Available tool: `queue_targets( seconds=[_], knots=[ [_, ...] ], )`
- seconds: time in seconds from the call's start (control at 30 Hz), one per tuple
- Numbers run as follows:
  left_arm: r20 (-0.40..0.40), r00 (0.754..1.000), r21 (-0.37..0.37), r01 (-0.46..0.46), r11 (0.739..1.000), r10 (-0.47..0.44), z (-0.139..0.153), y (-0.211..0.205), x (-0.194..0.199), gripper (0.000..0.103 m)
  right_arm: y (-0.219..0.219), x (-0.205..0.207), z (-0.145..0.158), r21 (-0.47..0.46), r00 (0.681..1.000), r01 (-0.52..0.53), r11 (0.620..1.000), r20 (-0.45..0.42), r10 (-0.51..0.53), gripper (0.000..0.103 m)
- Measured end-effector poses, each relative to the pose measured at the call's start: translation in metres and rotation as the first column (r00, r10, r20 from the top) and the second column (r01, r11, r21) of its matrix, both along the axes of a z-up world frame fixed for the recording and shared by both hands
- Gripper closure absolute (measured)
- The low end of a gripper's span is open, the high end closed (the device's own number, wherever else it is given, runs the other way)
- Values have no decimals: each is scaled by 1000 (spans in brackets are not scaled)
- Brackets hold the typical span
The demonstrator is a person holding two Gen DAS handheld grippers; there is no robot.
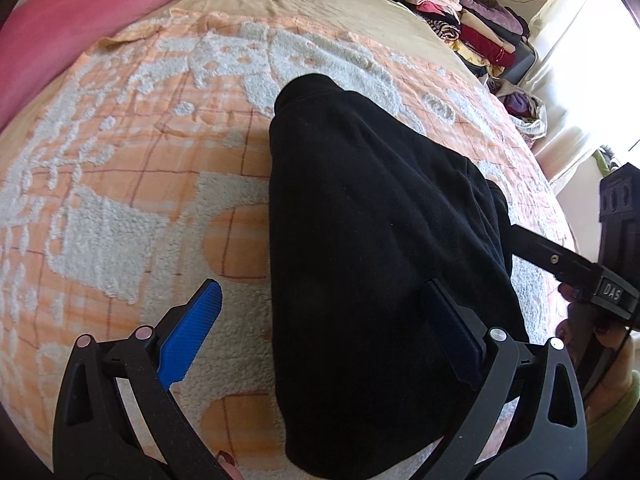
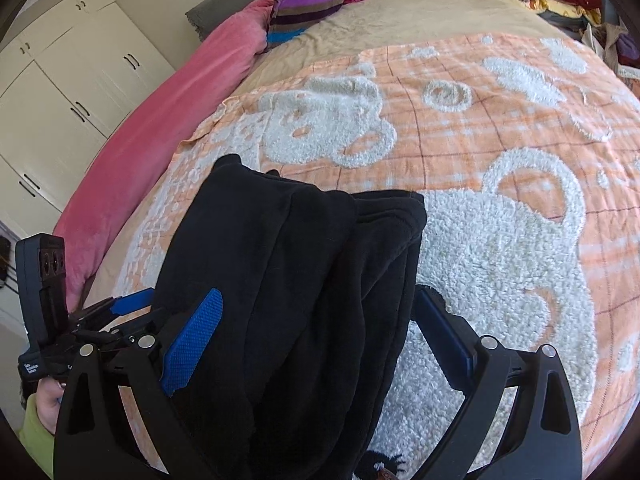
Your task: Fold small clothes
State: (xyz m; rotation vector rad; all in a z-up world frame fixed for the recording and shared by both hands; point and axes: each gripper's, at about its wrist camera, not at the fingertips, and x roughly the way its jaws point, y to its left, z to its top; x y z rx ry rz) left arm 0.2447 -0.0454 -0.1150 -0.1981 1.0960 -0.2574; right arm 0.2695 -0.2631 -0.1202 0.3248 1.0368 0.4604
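Lying on the orange-and-white fleecy bed blanket (image 1: 120, 168), the folded black fleece garment (image 1: 360, 220) runs its long axis near to far, its near end between both released, wide-spread grippers, left gripper (image 1: 320, 332) and right gripper (image 2: 320, 336) equally close.

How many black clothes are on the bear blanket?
1: the black garment lies folded in the middle of the blanket, between both grippers' open jaws. Another could hide inside its layers.

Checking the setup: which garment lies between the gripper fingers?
The black garment alone on the orange blanket; the other clothes sit piled at the bed's far edge.
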Motion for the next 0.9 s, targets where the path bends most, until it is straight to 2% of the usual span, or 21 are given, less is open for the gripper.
queue_targets(
  seconds=[0.1,0.17,0.3,0.47,0.67,0.9],
  knots=[
    [-13,1000,-33,1,999,-2,-6,0,3,10,2,7,-12,4,999,-18,1000,-33,18,7],
    [-19,1000,-49,6,999,-7,-9,-1,4,10,3,11,-22,40,998,-30,999,-59,33,7],
    [-22,999,-52,28,998,-29,-13,-7,7,10,6,18,-31,84,995,-56,995,-80,62,7],
    [-24,998,-86,52,995,-55,-17,-17,11,19,11,26,-37,108,993,-87,990,-74,95,10],
    [-14,998,-52,58,997,-59,-17,-27,14,22,16,29,-38,152,991,-113,982,-53,122,24],
    [27,997,-28,78,997,-77,-5,-36,12,40,24,30,-31,167,990,-136,976,-24,142,40]
  ],
)
